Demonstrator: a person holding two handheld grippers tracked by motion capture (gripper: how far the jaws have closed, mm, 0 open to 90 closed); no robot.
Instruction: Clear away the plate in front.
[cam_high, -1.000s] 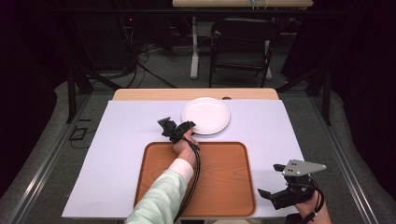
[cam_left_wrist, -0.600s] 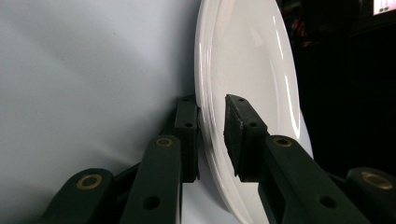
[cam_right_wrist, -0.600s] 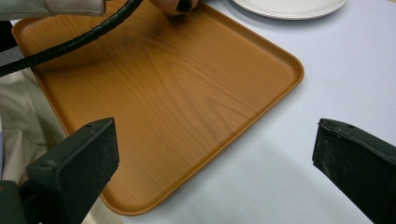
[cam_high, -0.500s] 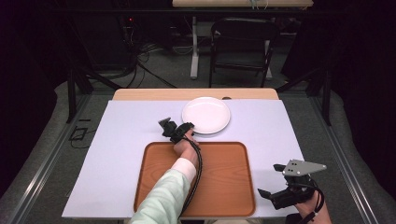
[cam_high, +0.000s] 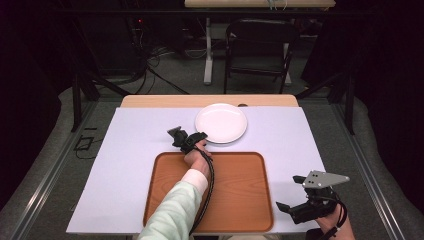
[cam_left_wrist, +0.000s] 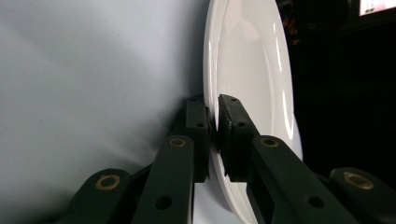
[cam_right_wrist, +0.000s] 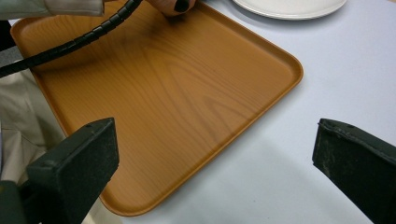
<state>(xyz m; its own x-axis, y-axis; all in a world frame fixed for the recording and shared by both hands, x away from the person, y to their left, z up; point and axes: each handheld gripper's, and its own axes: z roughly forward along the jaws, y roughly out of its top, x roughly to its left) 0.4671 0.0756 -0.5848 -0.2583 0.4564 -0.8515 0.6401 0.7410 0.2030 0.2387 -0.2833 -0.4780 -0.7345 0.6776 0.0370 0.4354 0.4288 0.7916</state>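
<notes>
A round white plate (cam_high: 221, 123) lies on the pale tablecloth at the back middle. My left gripper (cam_high: 201, 136) reaches to its near-left rim and is shut on that rim. The left gripper view shows the two black jaws pinching the plate (cam_left_wrist: 247, 70) edge, with the gripper (cam_left_wrist: 214, 116) turned on its side. An orange-brown wooden tray (cam_high: 240, 190) sits in front of the plate. My right gripper (cam_high: 290, 192) hovers off the tray's right front corner, open with nothing between its jaws. Its own view looks across the tray (cam_right_wrist: 177, 102) between the wide-apart jaws of the right gripper (cam_right_wrist: 215, 154).
The left arm in a pale green sleeve (cam_high: 170, 215) lies across the tray, with a black cable (cam_right_wrist: 70, 44) trailing over it. A chair (cam_high: 260, 45) and a desk leg stand beyond the table's far edge. Bare cloth (cam_high: 130, 165) lies left of the tray.
</notes>
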